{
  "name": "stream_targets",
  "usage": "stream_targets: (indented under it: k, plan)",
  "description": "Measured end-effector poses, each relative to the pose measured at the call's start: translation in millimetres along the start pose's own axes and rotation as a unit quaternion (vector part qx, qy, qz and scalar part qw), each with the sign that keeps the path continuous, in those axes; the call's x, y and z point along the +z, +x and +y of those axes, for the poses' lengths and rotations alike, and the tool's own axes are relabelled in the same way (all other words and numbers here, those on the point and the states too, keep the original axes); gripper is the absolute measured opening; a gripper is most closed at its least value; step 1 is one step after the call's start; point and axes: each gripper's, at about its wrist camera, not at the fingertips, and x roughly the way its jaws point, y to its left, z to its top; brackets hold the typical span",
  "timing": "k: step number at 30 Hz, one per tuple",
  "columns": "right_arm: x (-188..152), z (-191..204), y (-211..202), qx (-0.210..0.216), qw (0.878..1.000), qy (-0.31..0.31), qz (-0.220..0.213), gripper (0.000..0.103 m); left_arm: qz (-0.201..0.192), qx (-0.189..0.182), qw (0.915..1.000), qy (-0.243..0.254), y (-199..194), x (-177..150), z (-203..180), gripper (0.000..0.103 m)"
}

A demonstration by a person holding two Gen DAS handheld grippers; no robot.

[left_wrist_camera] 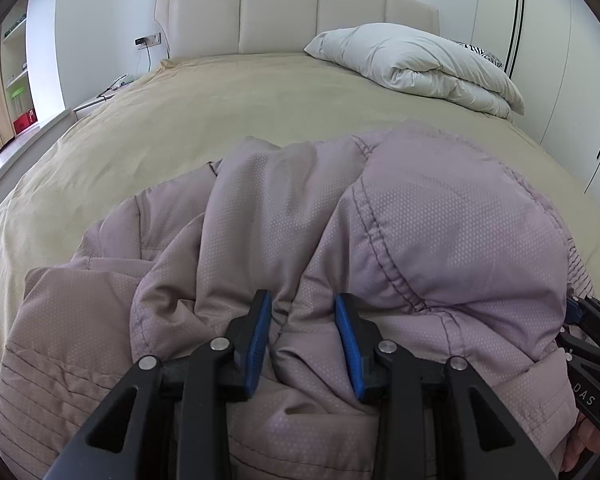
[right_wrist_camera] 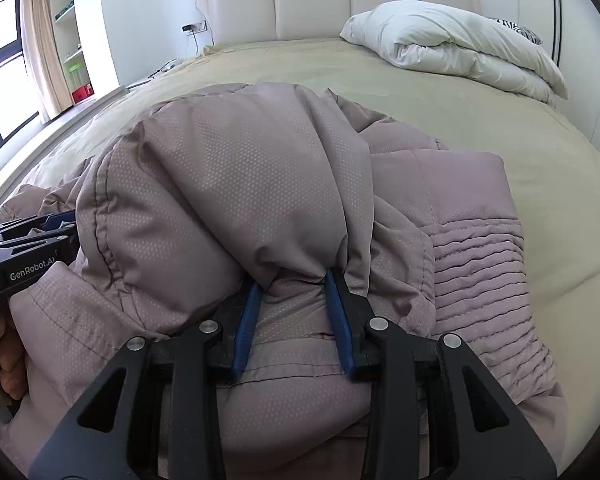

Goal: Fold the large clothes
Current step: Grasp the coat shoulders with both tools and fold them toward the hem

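A mauve padded jacket (left_wrist_camera: 440, 232) lies bunched on the beige bed (left_wrist_camera: 228, 104). My left gripper (left_wrist_camera: 303, 300) stands open, its blue-padded fingers pressed into the folds, with a ridge of cloth between them but not clamped. My right gripper (right_wrist_camera: 290, 278) is also open, its fingertips tucked under a puffed fold of the jacket (right_wrist_camera: 228, 184). The right gripper shows at the right edge of the left wrist view (left_wrist_camera: 592, 328). The left gripper shows at the left edge of the right wrist view (right_wrist_camera: 32, 236). Ribbed hem stitching (right_wrist_camera: 484, 256) lies to the right.
A folded white duvet (left_wrist_camera: 420, 64) with a zebra-print pillow behind it lies at the bed's far right. A padded cream headboard (left_wrist_camera: 300, 12) stands at the back. A nightstand (left_wrist_camera: 96, 104), shelves and a window are on the left; a white wardrobe (left_wrist_camera: 560, 60) is on the right.
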Motion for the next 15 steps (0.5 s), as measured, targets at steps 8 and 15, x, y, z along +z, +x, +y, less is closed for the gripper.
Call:
stream_targets:
  k: [8, 15]
  plan:
    - [2.9, -6.0, -25.6, 0.027, 0.999, 0.023, -0.004, 0.034, -0.013, -0.014, 0.9998, -0.008, -4.9, -4.5, 8.6, 0.037]
    - [78.5, 13.1, -79.5, 0.064, 0.996, 0.014, -0.066, 0.034, -0.020, -0.014, 0.9996, -0.009, -7.1, -7.4, 8.0, 0.037]
